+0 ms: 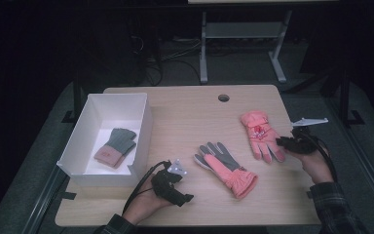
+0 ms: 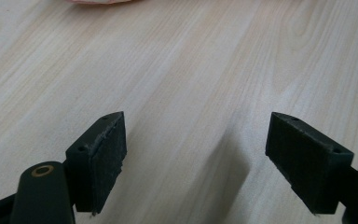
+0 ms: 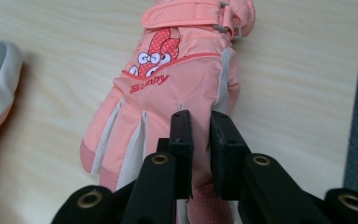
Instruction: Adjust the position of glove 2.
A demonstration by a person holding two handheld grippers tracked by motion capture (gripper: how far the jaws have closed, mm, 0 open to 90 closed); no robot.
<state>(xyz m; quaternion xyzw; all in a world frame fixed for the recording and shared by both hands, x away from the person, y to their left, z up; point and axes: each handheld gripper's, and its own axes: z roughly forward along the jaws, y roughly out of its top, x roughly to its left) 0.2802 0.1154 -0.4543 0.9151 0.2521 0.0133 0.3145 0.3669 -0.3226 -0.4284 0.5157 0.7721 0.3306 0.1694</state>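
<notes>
Right gripper view: my right gripper (image 3: 200, 154) pinches a finger of the pink glove (image 3: 177, 93) at the table's (image 1: 190, 109) right edge; "Bunny" print readable.
High view: box (image 1: 141, 124) holding grey glove (image 1: 117, 146).
Left gripper (image 2: 196, 163): wide open, empty, low over bare wood.

High overhead view, two close tool-mounted views

We read "Bunny" in red script on the pink glove (image 3: 168, 93). It stands just below a cartoon face with a bow.
</notes>
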